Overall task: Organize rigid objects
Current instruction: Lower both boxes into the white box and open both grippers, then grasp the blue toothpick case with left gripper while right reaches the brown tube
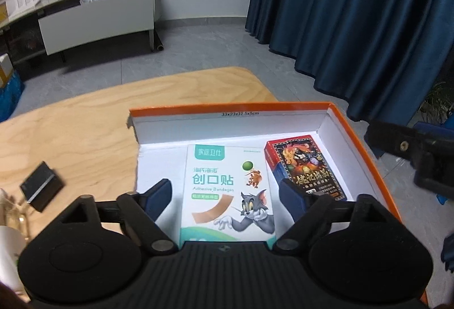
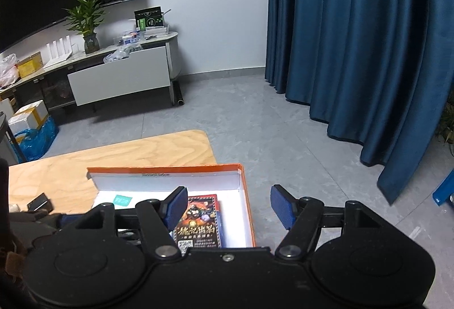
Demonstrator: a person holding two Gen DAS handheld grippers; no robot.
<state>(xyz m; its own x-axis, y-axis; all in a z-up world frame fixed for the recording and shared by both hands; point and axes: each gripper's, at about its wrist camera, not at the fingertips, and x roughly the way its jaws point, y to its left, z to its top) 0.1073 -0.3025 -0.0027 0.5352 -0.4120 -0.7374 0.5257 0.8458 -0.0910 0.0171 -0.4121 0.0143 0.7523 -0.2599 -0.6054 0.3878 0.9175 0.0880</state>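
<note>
Jaws wide on both: left gripper (image 1: 225,197) spread either side of bandage box (image 1: 227,192), pads clear of it; right gripper (image 2: 227,208) spread, gripping nothing. Bandage box flat in orange tray (image 1: 366,150) on wooden surface (image 1: 85,127), card box (image 1: 308,165) just beside at 3 o'clock. Black case (image 1: 41,185) on surface at 9 o'clock of tray.

Dim, bluish, soft; fisheye-warped edges
</note>
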